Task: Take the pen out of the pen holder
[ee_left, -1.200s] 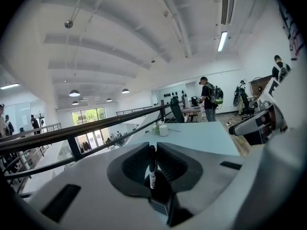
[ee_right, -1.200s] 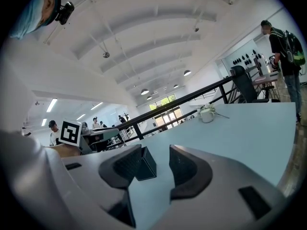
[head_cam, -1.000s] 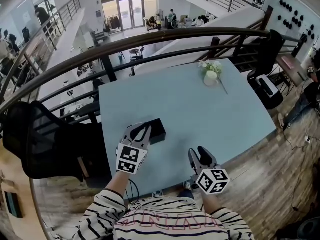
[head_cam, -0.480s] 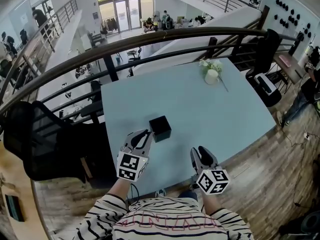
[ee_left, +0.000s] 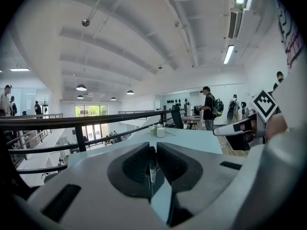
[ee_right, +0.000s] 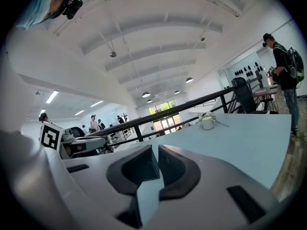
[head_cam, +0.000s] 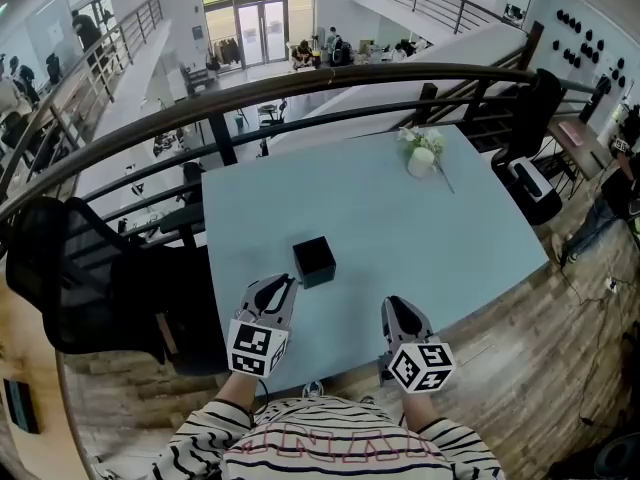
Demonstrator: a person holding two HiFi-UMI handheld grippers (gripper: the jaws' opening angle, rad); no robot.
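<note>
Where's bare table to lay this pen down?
Bare table: the middle and right, between the pen holder and the flower pot at the far corner; also far left, behind the holder. Crowded only between holder and left gripper.

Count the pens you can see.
1. The slim dark pen stands pinched in the left claw. More may hide inside the black cube-shaped pen holder; a thin stick by the white flower vase is unclear.
</note>
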